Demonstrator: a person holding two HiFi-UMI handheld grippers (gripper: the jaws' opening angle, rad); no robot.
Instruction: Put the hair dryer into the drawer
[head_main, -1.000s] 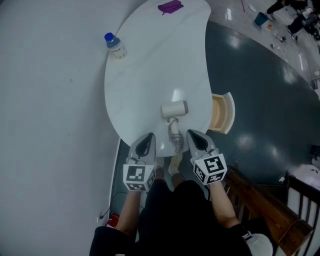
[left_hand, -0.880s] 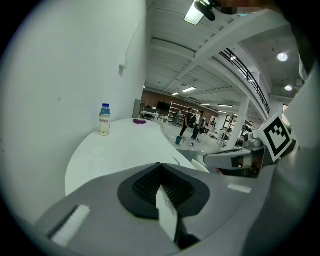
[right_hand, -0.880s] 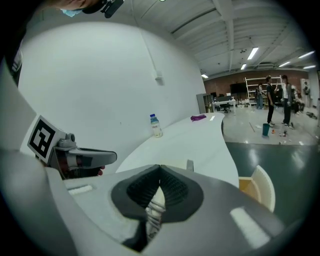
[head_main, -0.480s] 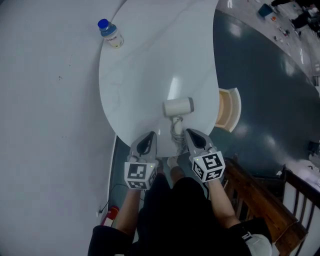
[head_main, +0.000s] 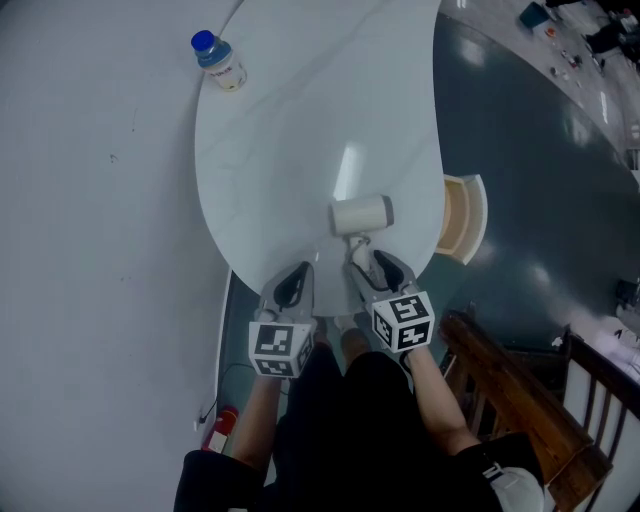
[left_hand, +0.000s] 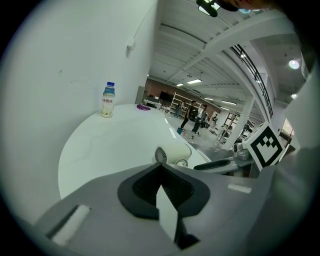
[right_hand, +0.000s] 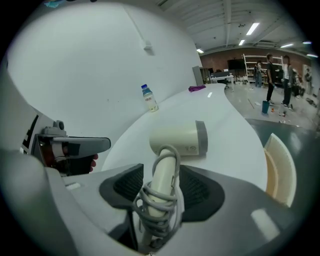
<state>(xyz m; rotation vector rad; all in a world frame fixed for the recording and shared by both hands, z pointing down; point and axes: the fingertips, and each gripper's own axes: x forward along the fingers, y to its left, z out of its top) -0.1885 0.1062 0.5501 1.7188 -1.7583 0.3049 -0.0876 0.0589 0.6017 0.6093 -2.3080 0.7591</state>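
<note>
White surface (head_main: 300, 120) bears the cream hair dryer (head_main: 361, 214); my right claw (head_main: 366, 264), jaws just spreading, straddles its cord-wrapped handle (right_hand: 161, 182) without pinching. My left claw (head_main: 293, 285) is pressed together beside it.

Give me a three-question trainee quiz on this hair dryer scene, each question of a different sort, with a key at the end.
1. True or false: the drawer at the side of the table stands open.
2. Pick one. What lies between the jaws of the right gripper? A) a bottle B) the handle of the hair dryer C) nothing
3. Fill in: the ______ is wound round the hair dryer's handle.

Key
1. True.
2. B. The jaws have just been opening and stand apart on either side of the handle, not pressing on it.
3. The cord.
</note>
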